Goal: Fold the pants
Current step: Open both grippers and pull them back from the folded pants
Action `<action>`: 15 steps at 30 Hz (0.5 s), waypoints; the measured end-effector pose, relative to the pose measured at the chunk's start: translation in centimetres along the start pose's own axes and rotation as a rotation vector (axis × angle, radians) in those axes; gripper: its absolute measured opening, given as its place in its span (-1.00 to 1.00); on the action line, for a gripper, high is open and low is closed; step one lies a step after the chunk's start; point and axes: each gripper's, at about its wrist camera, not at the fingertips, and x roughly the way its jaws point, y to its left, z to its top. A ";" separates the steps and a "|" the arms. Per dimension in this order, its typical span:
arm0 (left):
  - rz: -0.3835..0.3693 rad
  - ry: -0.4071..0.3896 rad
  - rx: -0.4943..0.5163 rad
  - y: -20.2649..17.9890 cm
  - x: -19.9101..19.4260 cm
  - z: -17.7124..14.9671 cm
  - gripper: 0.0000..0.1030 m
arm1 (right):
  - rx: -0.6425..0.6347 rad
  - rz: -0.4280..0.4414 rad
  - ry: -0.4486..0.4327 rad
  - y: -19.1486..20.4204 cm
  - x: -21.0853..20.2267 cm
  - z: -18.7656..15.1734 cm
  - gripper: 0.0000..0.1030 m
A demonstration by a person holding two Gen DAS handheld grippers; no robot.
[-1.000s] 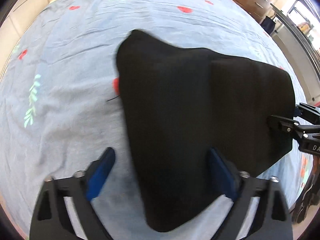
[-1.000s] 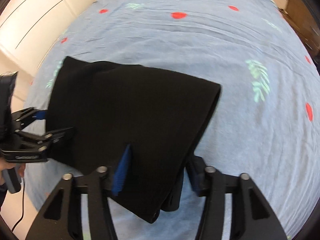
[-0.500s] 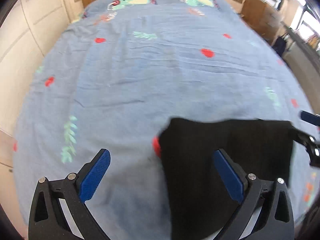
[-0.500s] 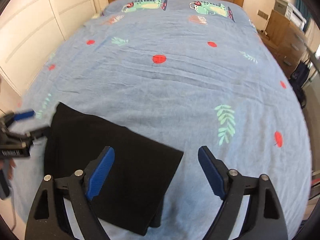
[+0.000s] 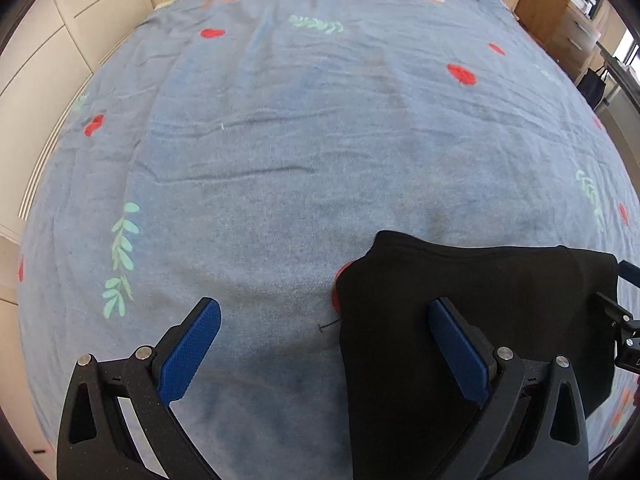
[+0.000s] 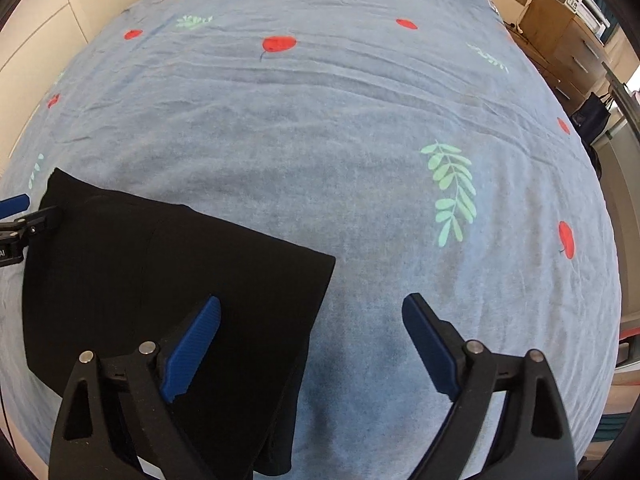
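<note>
The black pants (image 5: 460, 280) lie folded into a compact stack on the blue bedspread (image 5: 280, 140), near its front edge. In the right wrist view the pants (image 6: 180, 264) fill the lower left. My left gripper (image 5: 328, 344) is open and empty, its right finger over the stack's left part. My right gripper (image 6: 312, 340) is open and empty, its left finger over the stack's right part. Each gripper shows at the edge of the other's view, the right one (image 5: 616, 320) and the left one (image 6: 20, 220).
The bedspread (image 6: 360, 140) has red dots and green leaf prints, with dinosaur pillows at the far end. White wardrobe doors (image 5: 48, 60) stand left of the bed. A wooden dresser (image 6: 568, 36) stands to the right.
Both grippers have pulled back and up from the pants. The folded stack, which filled both views, now lies flat and lower in frame. Both grippers stay open.
</note>
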 end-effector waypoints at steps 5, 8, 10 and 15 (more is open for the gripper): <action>-0.084 -0.061 -0.022 -0.4 -3.9 -0.8 0.98 | -0.001 -0.005 -0.152 0.5 -5.3 -0.8 1.00; -0.116 -0.103 -0.020 -0.6 -6.3 -2.3 0.98 | 0.023 0.016 -0.228 0.3 -8.6 -1.8 1.00; -0.120 -0.134 -0.033 -0.8 -8.1 -3.7 0.98 | 0.025 0.002 -0.281 0.5 -11.0 -2.9 1.00; -0.172 -0.194 -0.054 -1.8 -12.2 -7.3 0.98 | 0.064 0.025 -0.313 1.0 -14.5 -6.2 1.00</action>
